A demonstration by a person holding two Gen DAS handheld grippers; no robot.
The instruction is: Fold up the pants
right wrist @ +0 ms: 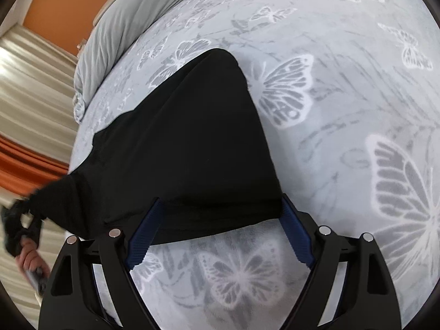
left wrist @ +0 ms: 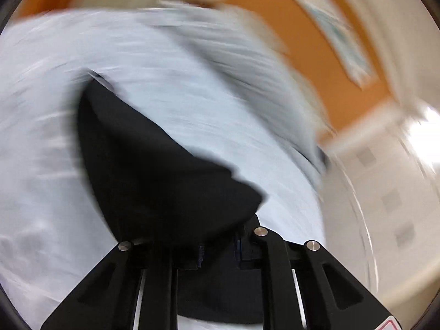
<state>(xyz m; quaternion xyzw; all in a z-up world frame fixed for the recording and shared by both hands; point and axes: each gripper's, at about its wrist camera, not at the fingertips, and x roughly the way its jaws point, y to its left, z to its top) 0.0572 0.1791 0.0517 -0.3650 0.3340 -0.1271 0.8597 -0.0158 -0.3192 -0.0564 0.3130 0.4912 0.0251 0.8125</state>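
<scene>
Pinching black fabric, our left gripper (left wrist: 217, 250) has its two fingers drawn close together with the pants (left wrist: 154, 165) bunched between them; dark blue pads barely show at the pinch. From there the black cloth fans up and left in a broad wedge over the pale bedspread (left wrist: 55, 137). The whole left wrist view is smeared by motion blur, so we cannot read fabric detail or the far end of the garment there. Beyond the bed we see an orange wall (left wrist: 316, 55) with a pale rectangular sheet (left wrist: 335, 35) on it, too blurred to read.

Our right gripper (right wrist: 220, 206) is spread wide, blue-padded fingers (right wrist: 145, 233) apart on either side of the pants' (right wrist: 187, 143) near edge. The cloth overlaps both fingertips, but nothing is squeezed between them; whether the pads touch the fabric we cannot tell. The pants lie mostly flat on the bedspread (right wrist: 343, 96), grey with white butterfly print, one corner pointing up toward the middle of the bed. The left end of the garment tapers off the bed edge and rises toward the other gripper (right wrist: 19, 225), seen at the far left edge with a hand (right wrist: 27, 258) on its handle.

A grey pillow (right wrist: 123, 19) sits along the bed's far side. Behind it the orange wall (right wrist: 68, 13), striped beige curtain (right wrist: 35, 88) and an orange band (right wrist: 27, 162) lower down.
</scene>
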